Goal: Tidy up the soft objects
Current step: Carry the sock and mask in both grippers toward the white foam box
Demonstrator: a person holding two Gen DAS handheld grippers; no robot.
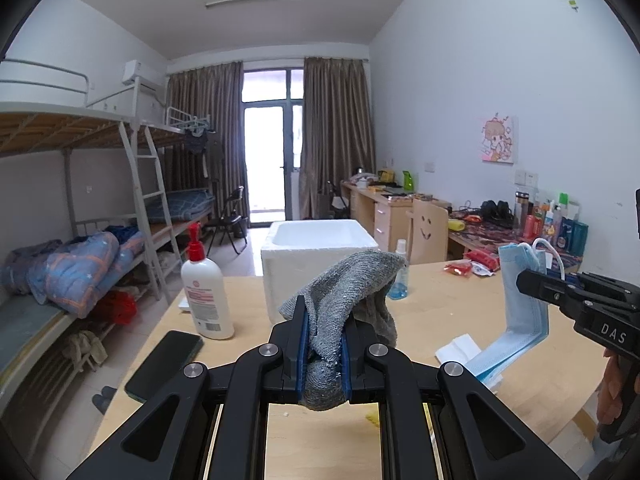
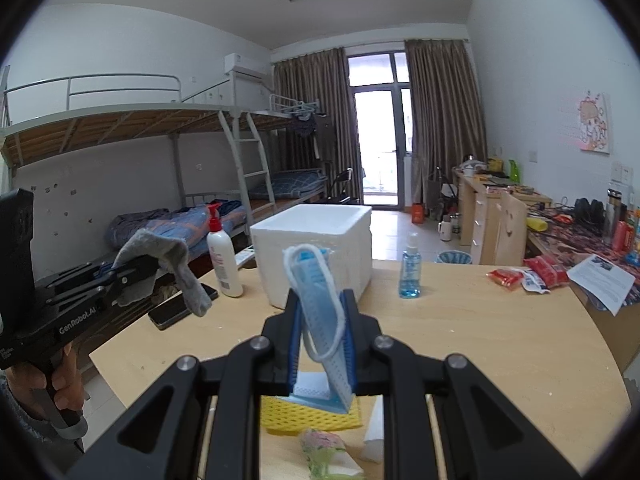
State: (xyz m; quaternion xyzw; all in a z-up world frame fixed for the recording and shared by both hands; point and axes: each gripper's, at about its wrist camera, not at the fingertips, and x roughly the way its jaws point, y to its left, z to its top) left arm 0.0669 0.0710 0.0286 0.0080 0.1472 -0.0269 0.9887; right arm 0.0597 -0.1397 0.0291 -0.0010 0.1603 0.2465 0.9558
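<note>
We held the grey sock (image 1: pixel 352 292) clamped in the left gripper (image 1: pixel 323 344) and the blue face mask (image 2: pixel 318 300) pinched in the right gripper (image 2: pixel 322 340), both lifted short of the white foam box (image 2: pixel 316 248), presumably their bin.

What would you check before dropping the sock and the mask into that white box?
1. Sock gripped: ok, the left gripper is shut on it, the rest draped over the fingers.
2. Mask gripped: ok, the right gripper is shut on it.
3. Box open on top: ok, no lid on it.
4. Box has room inside: cannot tell, its bottom is hidden from both cameras.
5. Way to the box free: ok for now, the lotion bottle and the spray bottle stand to either side of it, not in front.
6. Mask's ear loop free of the fingers: cannot tell, it hangs close to them.
</note>
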